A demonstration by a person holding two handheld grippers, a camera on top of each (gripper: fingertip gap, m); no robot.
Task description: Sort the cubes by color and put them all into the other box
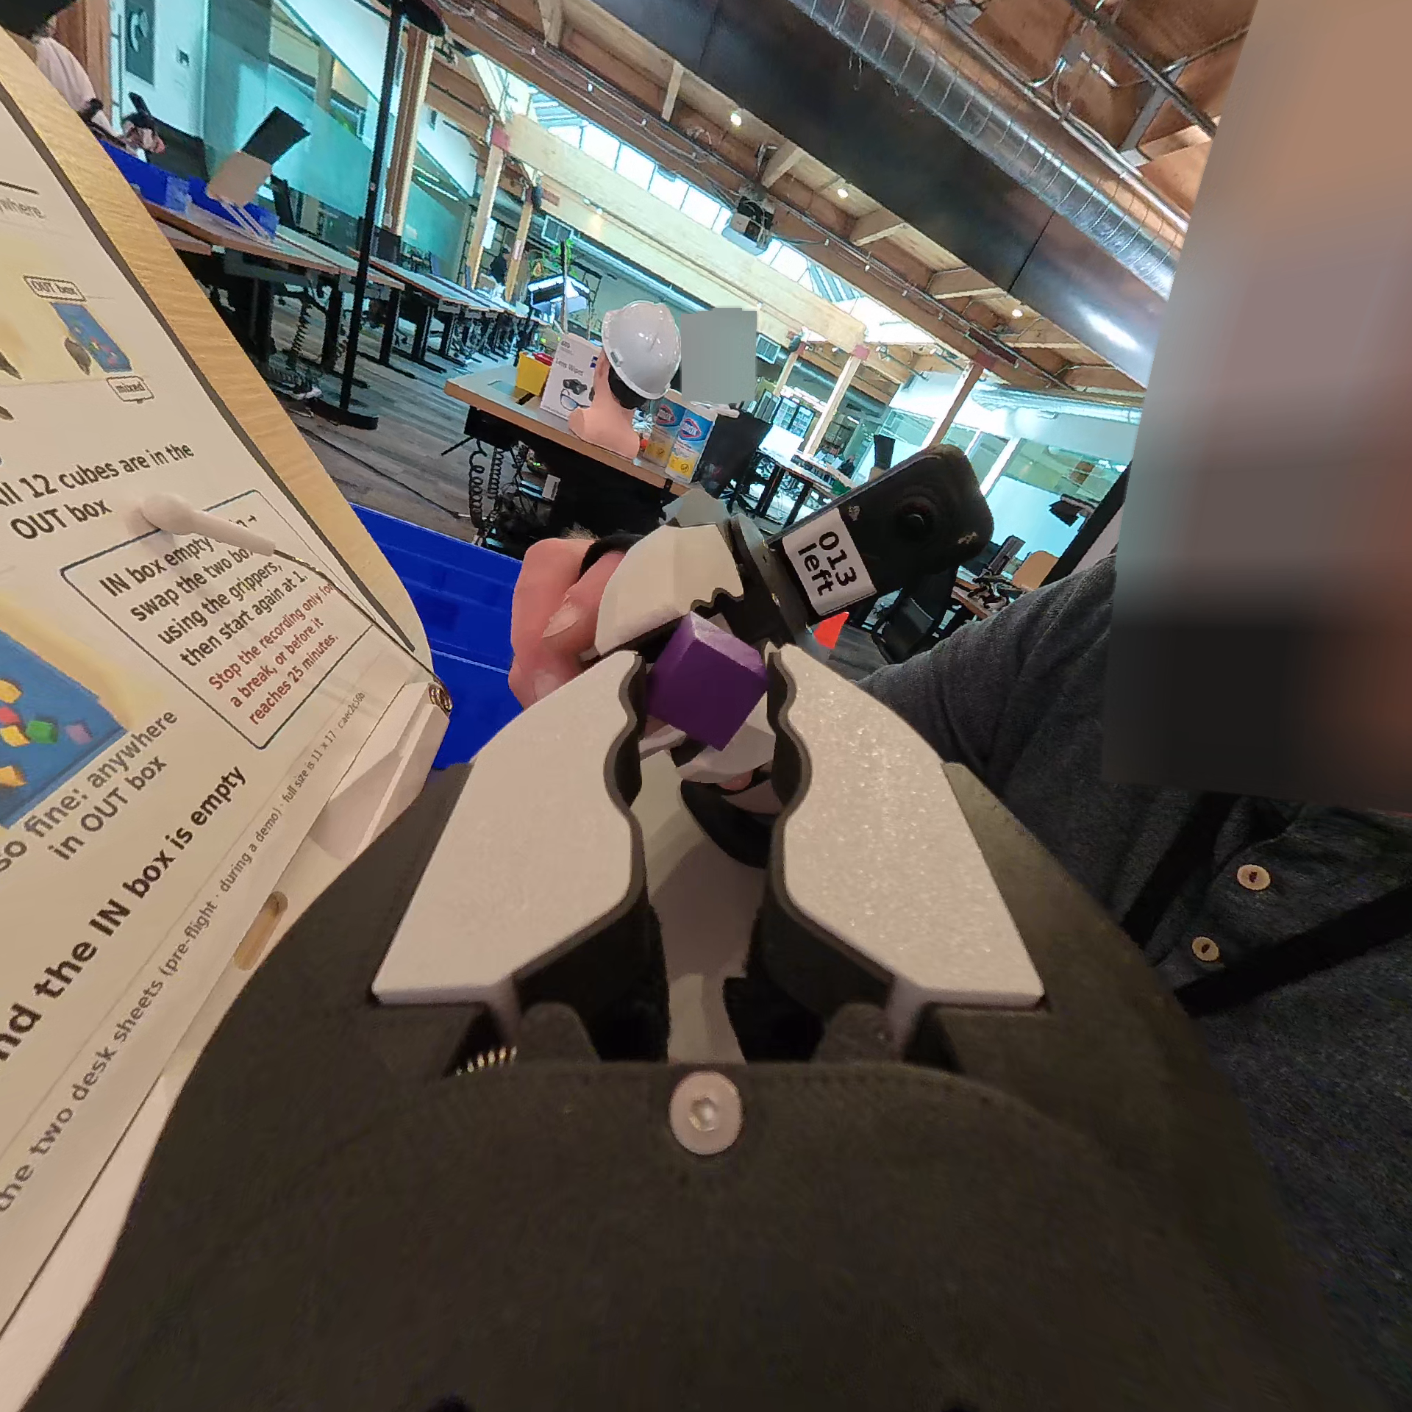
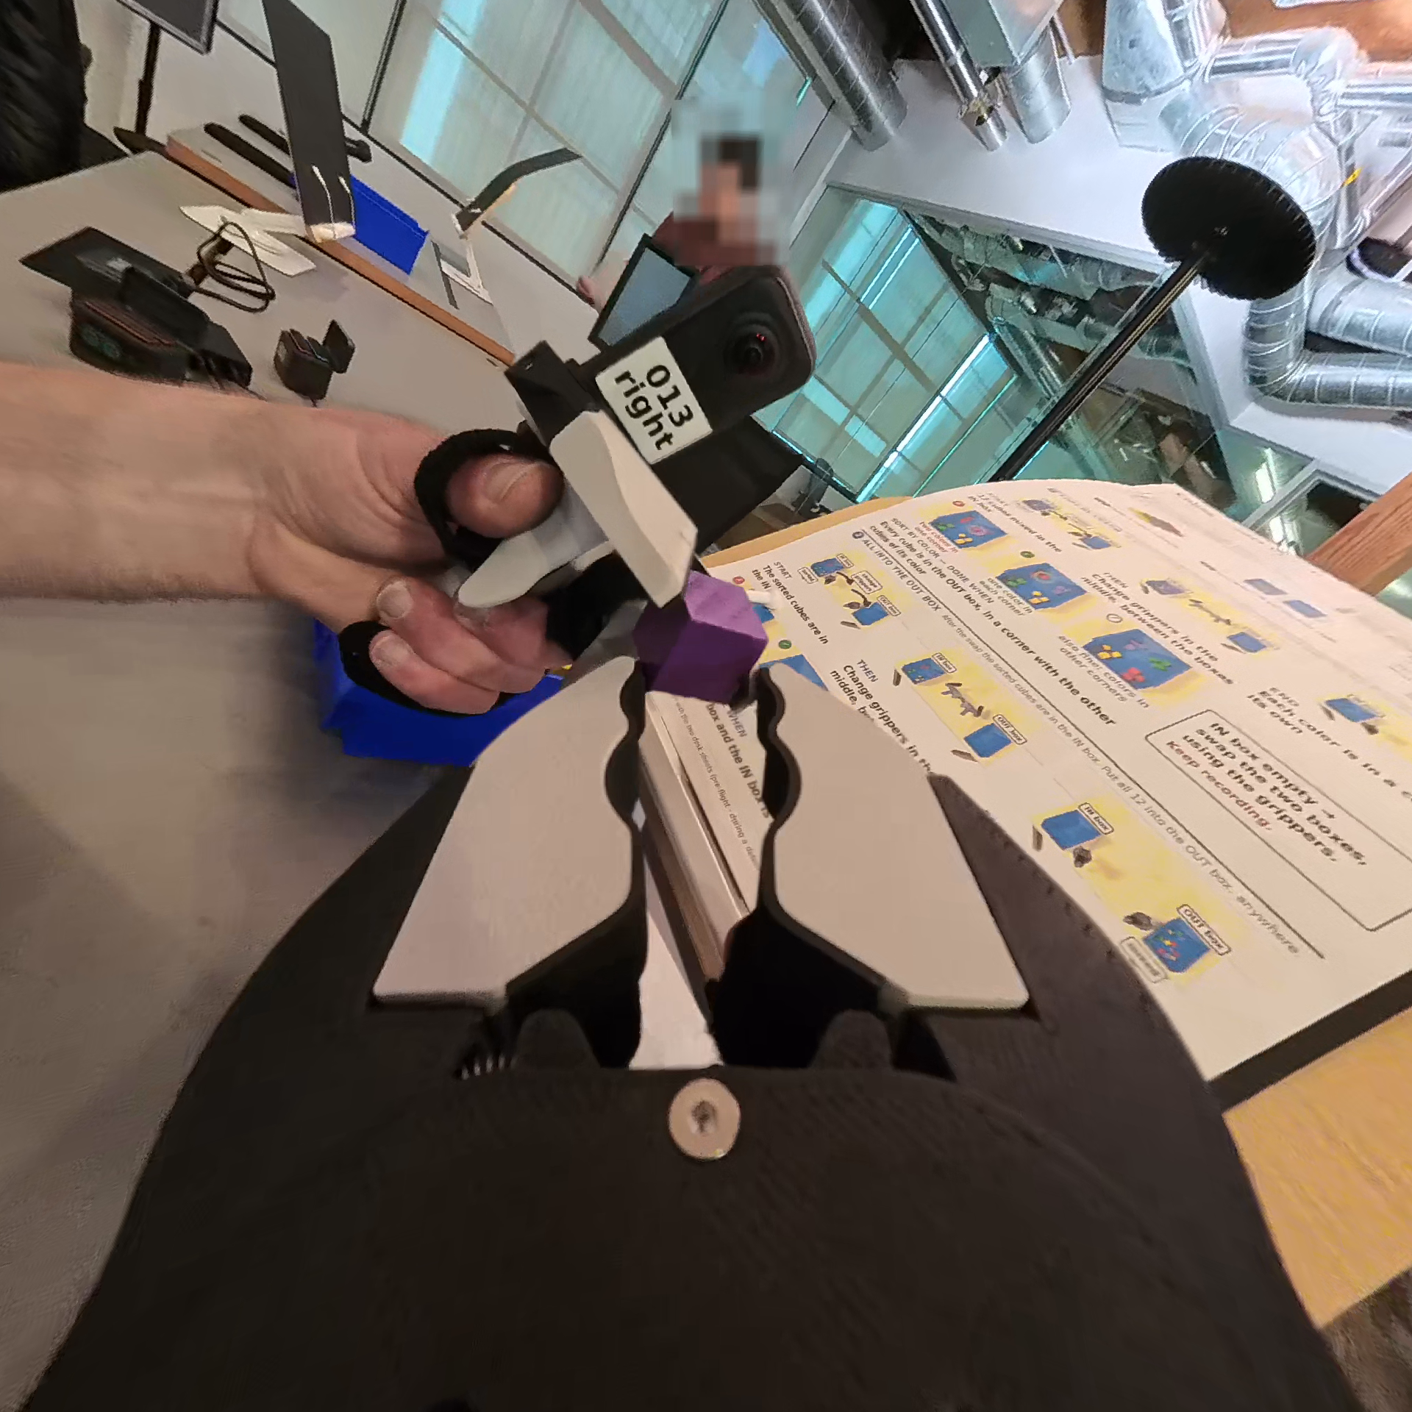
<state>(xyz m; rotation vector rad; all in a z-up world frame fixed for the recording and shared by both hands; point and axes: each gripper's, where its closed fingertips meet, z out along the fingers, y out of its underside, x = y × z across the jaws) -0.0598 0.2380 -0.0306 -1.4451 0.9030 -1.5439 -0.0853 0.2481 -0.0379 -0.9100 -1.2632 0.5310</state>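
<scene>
- The left hand-held gripper (image 1: pixel 704 691) squeezes one purple cube (image 1: pixel 707 680) between its fingertips.
- The right hand-held gripper (image 2: pixel 697 680) pinches the same cube too.

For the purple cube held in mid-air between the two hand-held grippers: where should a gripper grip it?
Grip the purple cube on two opposite flat faces, squarely, not corners. It sits tilted, so the pads should match that tilt. The left hand-held gripper and right hand-held gripper appear to clamp separate face pairs from opposite sides.

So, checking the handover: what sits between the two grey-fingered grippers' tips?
A small purple cube, gripped by both the left gripper and right gripper; both wrist views show it.
</scene>
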